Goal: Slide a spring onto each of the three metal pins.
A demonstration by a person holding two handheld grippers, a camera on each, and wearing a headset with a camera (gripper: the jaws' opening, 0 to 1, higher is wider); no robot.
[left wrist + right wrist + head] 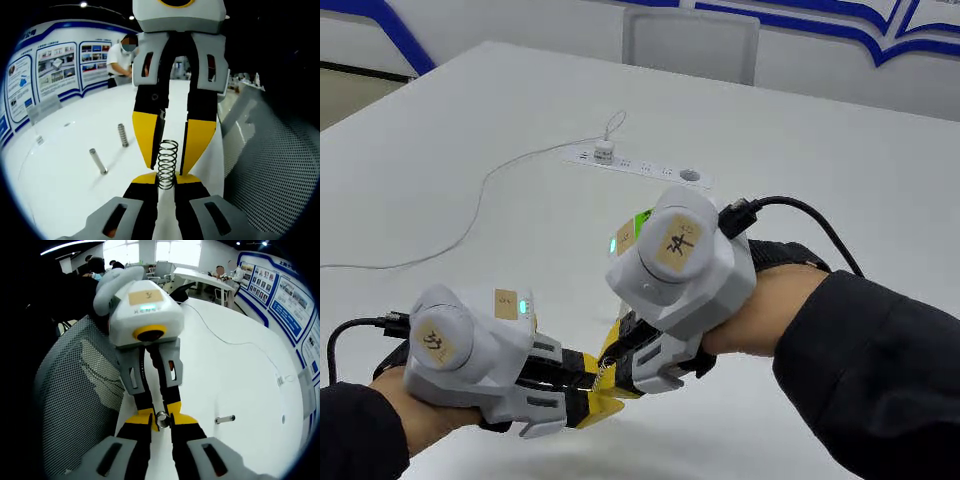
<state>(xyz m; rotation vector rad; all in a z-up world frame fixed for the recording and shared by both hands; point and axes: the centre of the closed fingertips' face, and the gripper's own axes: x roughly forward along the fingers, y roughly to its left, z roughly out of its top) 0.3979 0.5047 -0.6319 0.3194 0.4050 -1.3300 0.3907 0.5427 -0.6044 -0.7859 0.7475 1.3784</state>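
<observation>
One probably light, squashy steel coil spring (167, 162) is hovering well apart from the bare metal pin (98, 161). You're pinching its end with the left gripper (167, 180) fingers, and the right gripper (168, 167) hold is unclear.

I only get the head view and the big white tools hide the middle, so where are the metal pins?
Observer: The left gripper view shows a bare pin standing on the white table, off to one side.
Operator: Just one?
Observer: A second pin behind it looks ribbed, as if already wearing its coil.
Operator: And the loose spring?
Observer: It stands between the tips of the left tool and the right tool; I can't tell which grips it.
</observation>
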